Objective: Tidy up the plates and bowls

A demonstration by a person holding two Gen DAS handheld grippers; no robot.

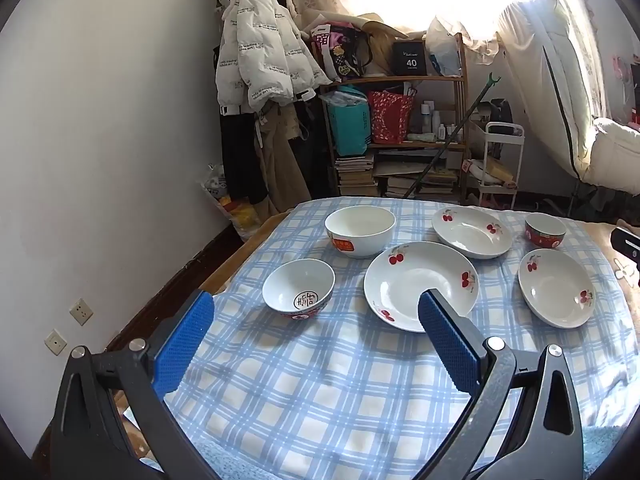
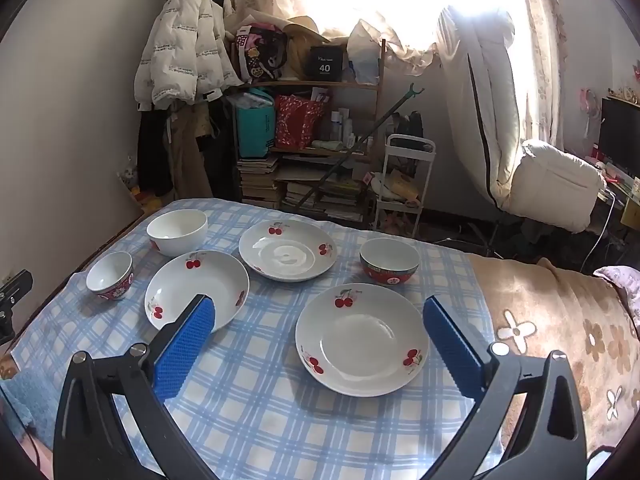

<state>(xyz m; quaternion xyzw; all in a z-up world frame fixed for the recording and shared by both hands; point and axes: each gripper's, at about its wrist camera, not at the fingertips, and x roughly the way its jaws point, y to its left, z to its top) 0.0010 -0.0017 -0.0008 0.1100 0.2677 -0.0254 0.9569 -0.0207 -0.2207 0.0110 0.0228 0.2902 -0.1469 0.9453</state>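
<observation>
Left gripper (image 1: 316,320) and right gripper (image 2: 320,320) jaws apart, glossy round cherry plate (image 2: 362,338), checked cloth (image 2: 256,392)

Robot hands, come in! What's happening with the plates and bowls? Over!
Left claw open, empty. Right claw open, empty. Three cherry plates, three bowls all apart on checked cloth, none stacked. Nothing in the way.

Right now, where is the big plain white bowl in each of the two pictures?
Left wrist view: the big white bowl sits at the far middle of the checked cloth, just left of the picture's centre.
Right wrist view: the same bowl sits at the far left corner of the cloth.
Shared landmark: the white puffer jacket hanging on the wall behind it, up and to the left of the bowl in both views.
</observation>
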